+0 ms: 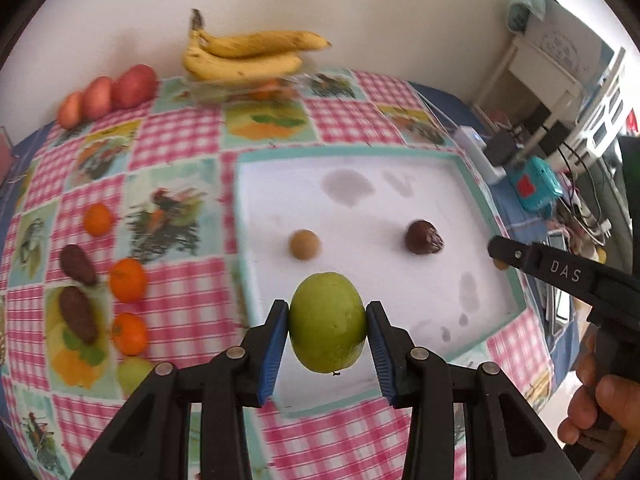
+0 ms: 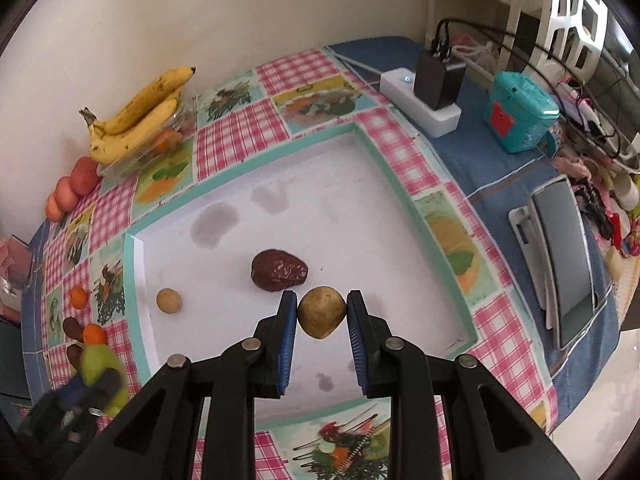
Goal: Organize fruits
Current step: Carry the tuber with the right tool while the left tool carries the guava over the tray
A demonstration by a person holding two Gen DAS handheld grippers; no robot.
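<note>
My left gripper (image 1: 327,320) is shut on a green round fruit (image 1: 327,322), held over the near edge of a white tray with a teal rim (image 1: 472,176). Over the tray's near part my right gripper (image 2: 322,314) is shut on a tan longan-like fruit (image 2: 322,312). On the tray floor lie a dark red date (image 2: 279,270) and a small tan fruit (image 2: 169,301). In the left wrist view the right gripper (image 1: 497,252) reaches in over the tray's right rim. The left gripper (image 2: 92,384) shows blurred at the lower left of the right wrist view.
On the checked tablecloth left of the tray lie three oranges (image 1: 128,280), two dark dates (image 1: 78,314) and a pale green fruit (image 1: 134,374). Bananas (image 1: 248,54) and red fruits (image 1: 106,96) sit by the wall. A power strip (image 2: 420,100), teal box (image 2: 520,112) and tablet (image 2: 564,264) stand to the right.
</note>
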